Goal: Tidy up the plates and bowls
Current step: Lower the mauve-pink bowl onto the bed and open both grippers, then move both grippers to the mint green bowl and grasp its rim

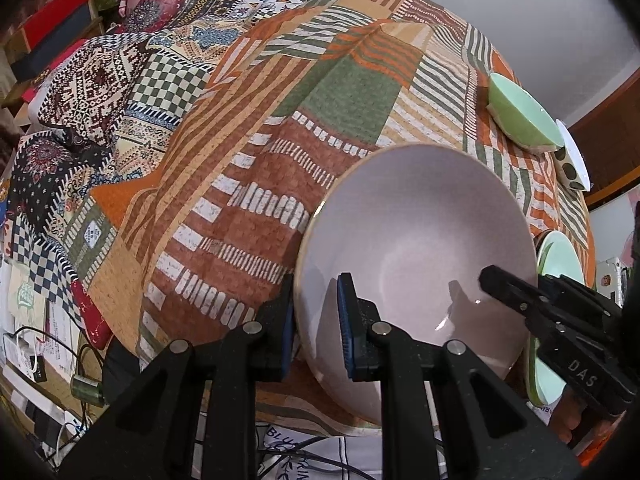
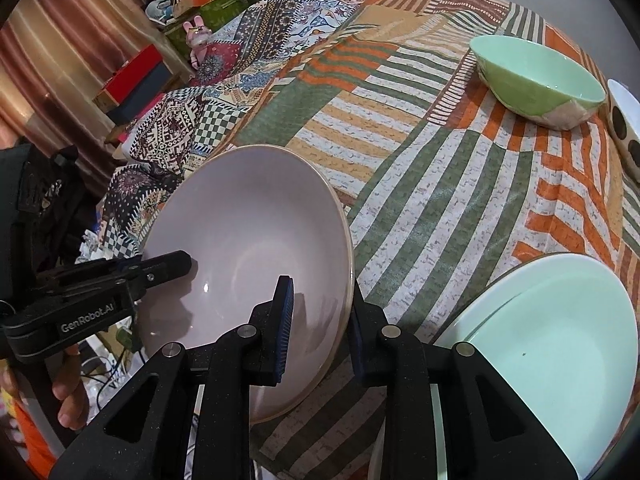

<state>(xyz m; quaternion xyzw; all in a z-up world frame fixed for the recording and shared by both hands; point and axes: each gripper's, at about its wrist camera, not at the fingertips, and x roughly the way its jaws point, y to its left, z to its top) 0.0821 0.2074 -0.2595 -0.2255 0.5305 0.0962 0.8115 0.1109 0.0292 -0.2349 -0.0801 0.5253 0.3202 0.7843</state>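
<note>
A large pale pink bowl [image 1: 420, 248] is held tilted over the near edge of the patchwork-covered table [image 1: 248, 184]. My left gripper [image 1: 316, 320] is shut on its left rim. My right gripper [image 2: 320, 320] is shut on its right rim; the pink bowl [image 2: 248, 248] fills the left of that view. The right gripper also shows in the left wrist view [image 1: 532, 300]. A mint green plate [image 2: 560, 344] lies at the near right. A green bowl [image 2: 536, 76] and a white bowl with dark dots [image 2: 628, 132] sit at the far right.
A second patterned cloth [image 1: 100, 92] is bunched on the left side of the table. Boxes and a pink toy [image 2: 196, 36] stand beyond it. Cables and papers [image 1: 48, 340] lie below the table's near left edge.
</note>
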